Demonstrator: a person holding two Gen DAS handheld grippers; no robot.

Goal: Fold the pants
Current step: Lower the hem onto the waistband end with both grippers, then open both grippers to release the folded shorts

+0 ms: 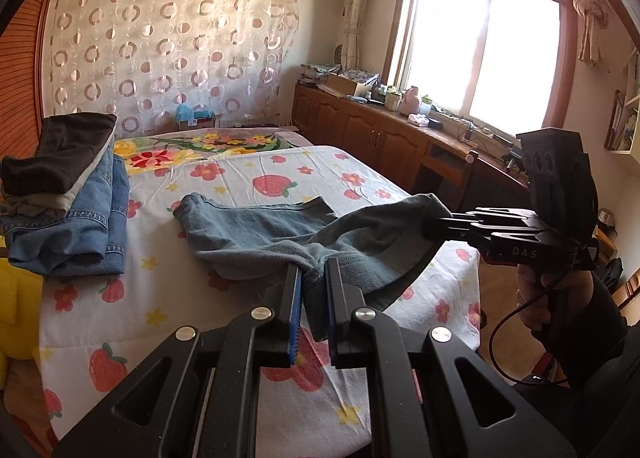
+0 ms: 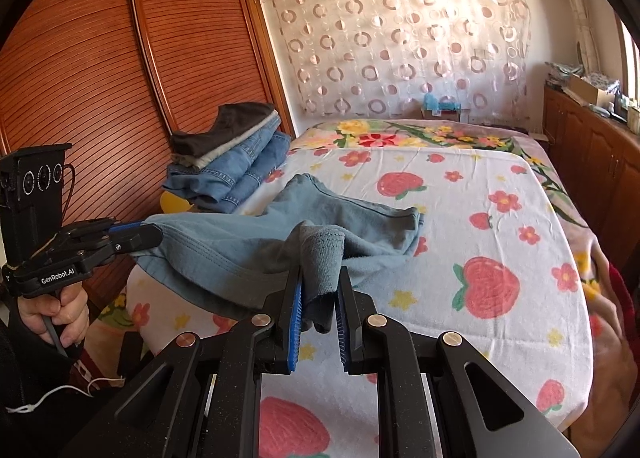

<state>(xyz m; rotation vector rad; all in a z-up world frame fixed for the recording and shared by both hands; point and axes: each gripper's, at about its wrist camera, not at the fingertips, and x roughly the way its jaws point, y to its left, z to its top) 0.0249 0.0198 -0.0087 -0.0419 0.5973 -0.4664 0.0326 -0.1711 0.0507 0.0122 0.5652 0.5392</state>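
Light blue pants (image 1: pixel 264 225) lie across the strawberry-print bed, their near end lifted off the sheet. My left gripper (image 1: pixel 314 264) is shut on a bunched edge of that near end. My right gripper (image 1: pixel 428 223) comes in from the right of the left wrist view, shut on the other corner of the same end. In the right wrist view, the right gripper (image 2: pixel 320 272) pinches a grey-blue fold of the pants (image 2: pixel 360 217), and the left gripper (image 2: pixel 154 236) clamps the fabric at the left. The far end still rests on the bed.
A stack of folded clothes (image 1: pixel 68 193), denim under dark garments, sits at the bed's left side near a wooden wardrobe (image 2: pixel 100 77). Wooden cabinets (image 1: pixel 380 137) with clutter run under the window on the right. A yellow object (image 1: pixel 16 306) lies beside the bed's left edge.
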